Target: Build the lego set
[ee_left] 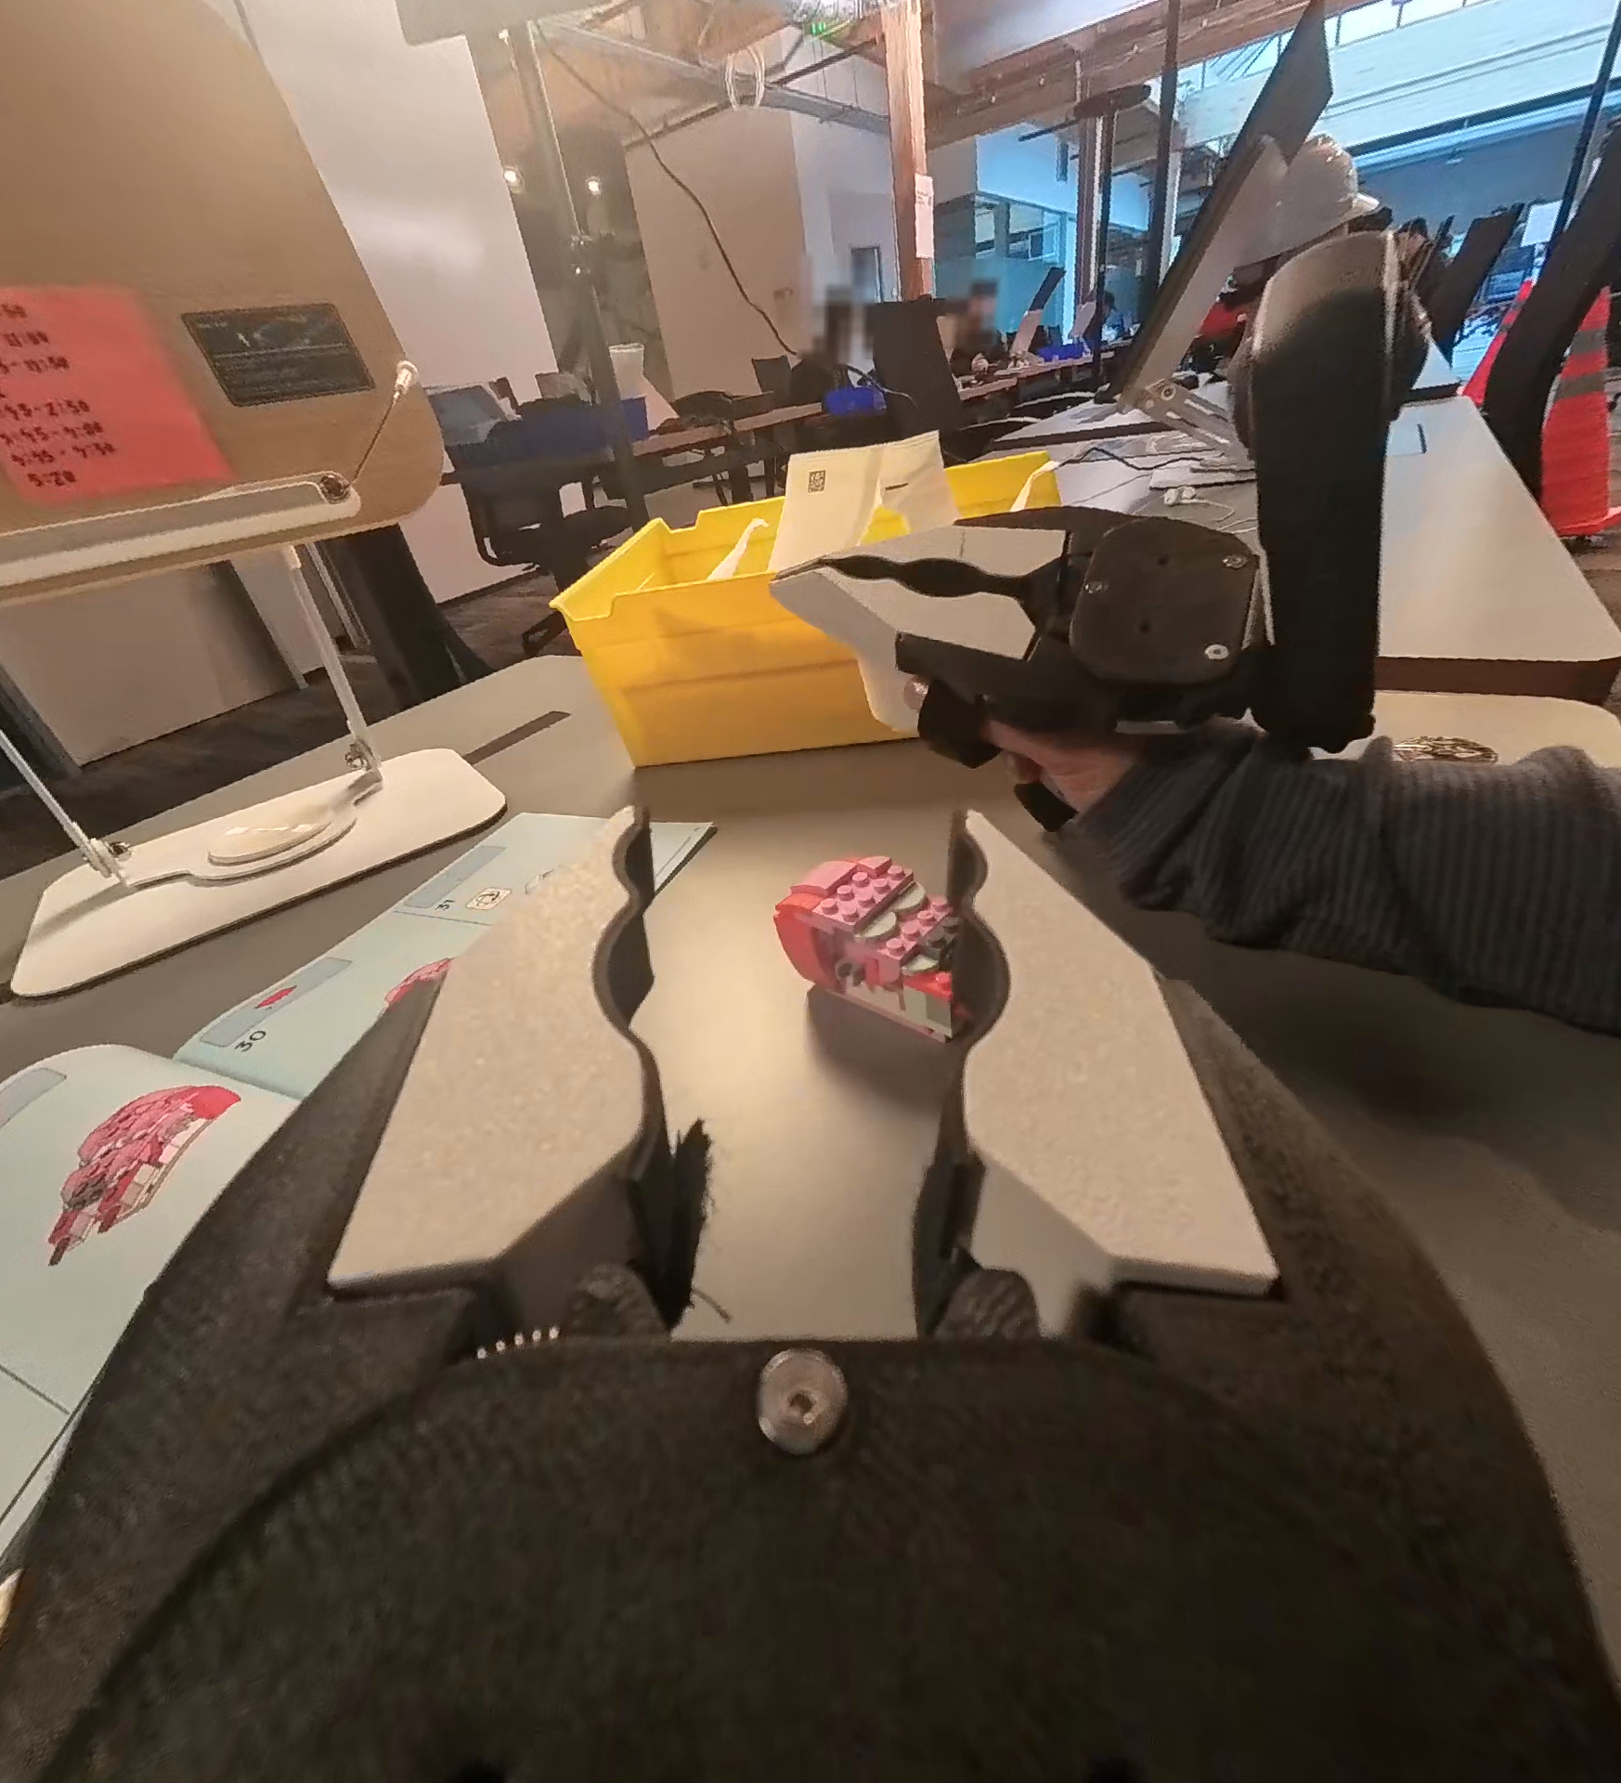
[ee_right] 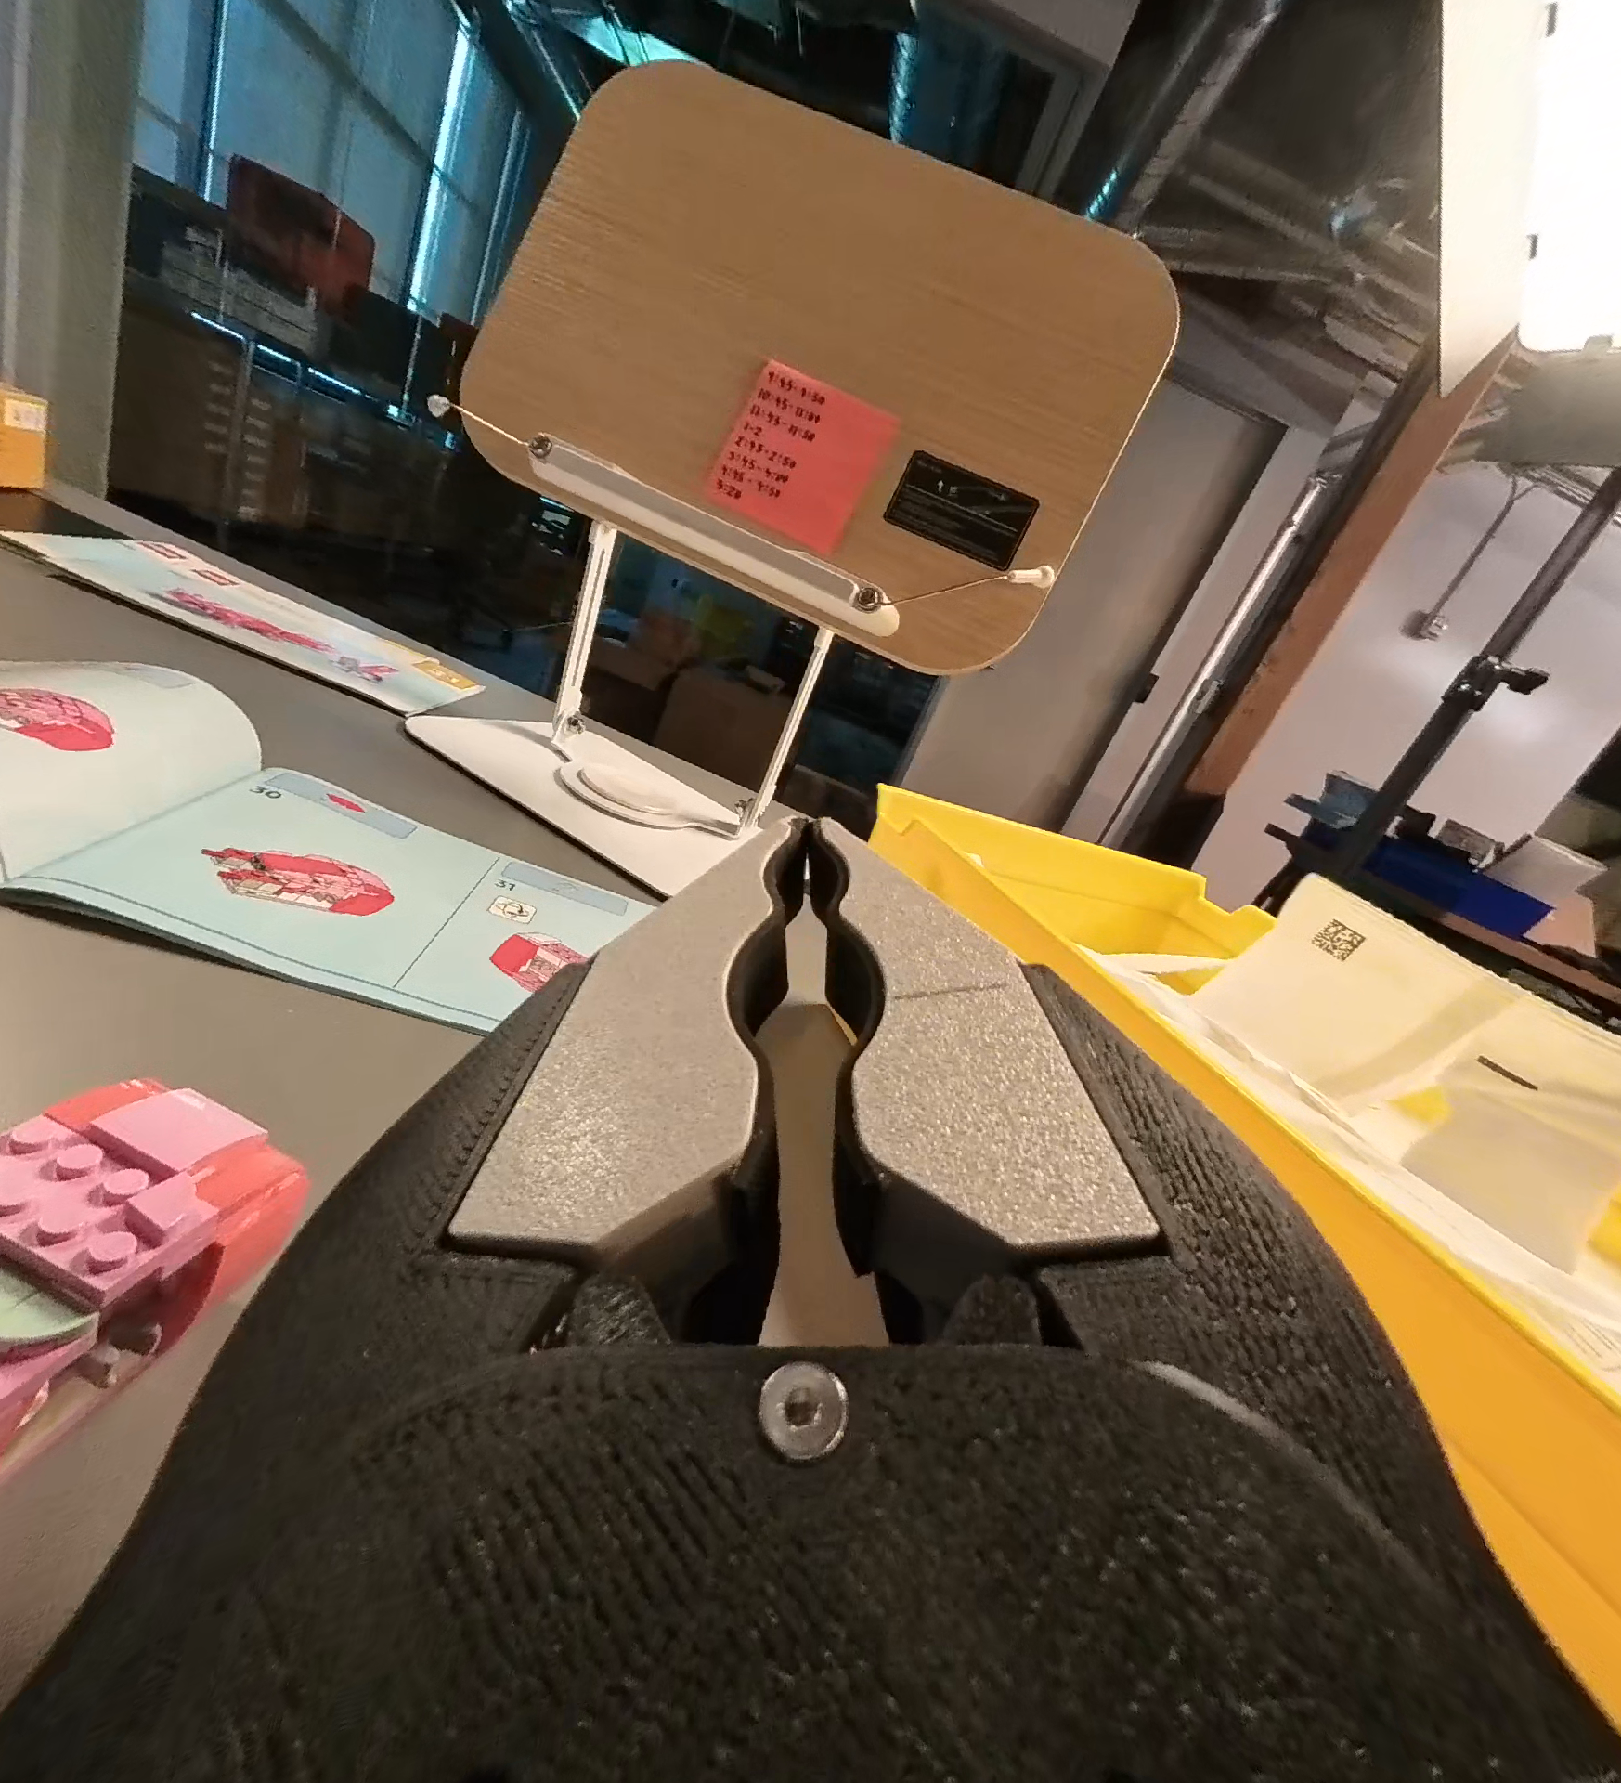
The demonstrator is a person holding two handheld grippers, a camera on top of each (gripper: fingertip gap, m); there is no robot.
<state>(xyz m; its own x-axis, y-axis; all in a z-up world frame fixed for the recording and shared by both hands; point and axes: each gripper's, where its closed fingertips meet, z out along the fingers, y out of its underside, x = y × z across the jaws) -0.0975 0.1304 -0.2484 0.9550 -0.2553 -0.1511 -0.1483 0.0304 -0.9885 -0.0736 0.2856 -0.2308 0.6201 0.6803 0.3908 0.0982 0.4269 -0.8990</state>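
Observation:
A pink and red brick model point(ee_left: 869, 931) stands on the dark table point(ee_left: 1366, 1158). My left gripper point(ee_left: 802, 830) is open around it. The model sits close against the inner side of the right finger point(ee_left: 1057, 1013), and the left finger point(ee_left: 517, 1023) is well apart from it. My right gripper point(ee_right: 809, 832) is shut, its tips touching with nothing seen between them. In the left wrist view it point(ee_left: 792, 590) hovers in front of a yellow bin point(ee_left: 691, 656), held by a hand in a dark sleeve. The model also shows at the lower left of the right wrist view point(ee_right: 64, 1245).
An open light-blue instruction booklet point(ee_right: 209, 849) lies left of the model. A wooden book stand point(ee_right: 816, 357) with a pink note stands on a white base behind it. The yellow bin point(ee_right: 1028, 878) holds pale paper bags point(ee_right: 1366, 1013). An orange cone point(ee_left: 1583, 405) stands on the floor far right. About 15 centimeters separates my left fingertips from my right.

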